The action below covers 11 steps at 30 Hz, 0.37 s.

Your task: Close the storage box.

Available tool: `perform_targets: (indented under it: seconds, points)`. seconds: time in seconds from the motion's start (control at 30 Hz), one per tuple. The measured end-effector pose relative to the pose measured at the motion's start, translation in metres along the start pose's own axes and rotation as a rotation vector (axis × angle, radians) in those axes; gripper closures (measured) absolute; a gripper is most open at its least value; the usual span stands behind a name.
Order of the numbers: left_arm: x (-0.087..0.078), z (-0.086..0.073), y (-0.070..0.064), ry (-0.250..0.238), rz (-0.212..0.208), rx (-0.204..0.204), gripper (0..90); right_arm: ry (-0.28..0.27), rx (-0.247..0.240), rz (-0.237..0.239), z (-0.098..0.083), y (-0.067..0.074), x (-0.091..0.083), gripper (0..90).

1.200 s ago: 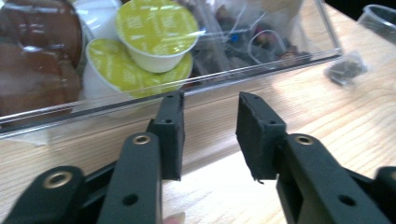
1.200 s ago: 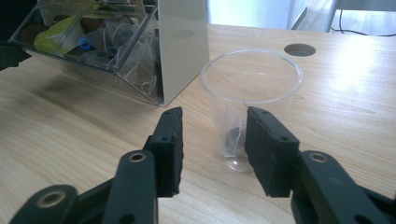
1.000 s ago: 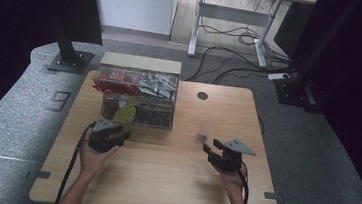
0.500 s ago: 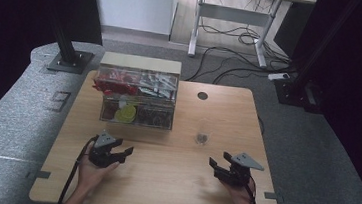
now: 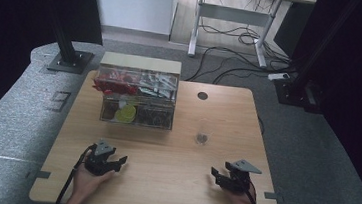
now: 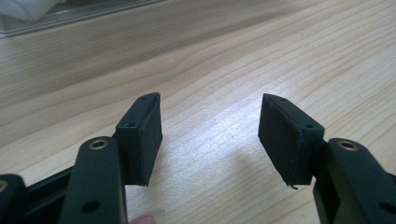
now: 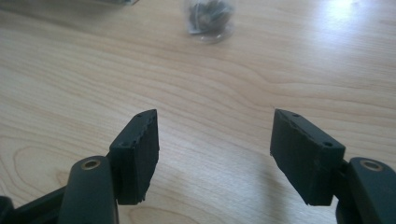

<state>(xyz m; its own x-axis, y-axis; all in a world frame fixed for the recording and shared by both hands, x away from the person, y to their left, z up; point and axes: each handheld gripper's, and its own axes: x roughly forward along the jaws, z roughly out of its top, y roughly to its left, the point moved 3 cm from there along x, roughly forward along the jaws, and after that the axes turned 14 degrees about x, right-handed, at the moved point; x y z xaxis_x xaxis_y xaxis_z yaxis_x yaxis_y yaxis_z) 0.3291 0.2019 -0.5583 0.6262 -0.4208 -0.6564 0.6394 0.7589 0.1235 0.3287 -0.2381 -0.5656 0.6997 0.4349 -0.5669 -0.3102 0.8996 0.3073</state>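
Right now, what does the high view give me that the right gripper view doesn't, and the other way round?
High view alone: the clear storage box with red and yellow items inside at the table's far left, the left gripper open near the front edge, the round hole in the tabletop, and the floor cables beyond. Right gripper view alone: a close look at its own black pads, spread apart with bare wood between them. Both: the small clear cup holding dark bits, the wooden table, and the right gripper, open.
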Motion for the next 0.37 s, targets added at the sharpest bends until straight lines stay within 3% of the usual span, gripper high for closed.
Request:
perform_targets:
  seconds: [0.37]
  points:
    - [0.0007, -0.0018, 0.0021, 0.011, 0.004, -0.005, 39.6, -0.011, 0.004, -0.01, 0.0015, -0.0023, -0.0015, 34.0]
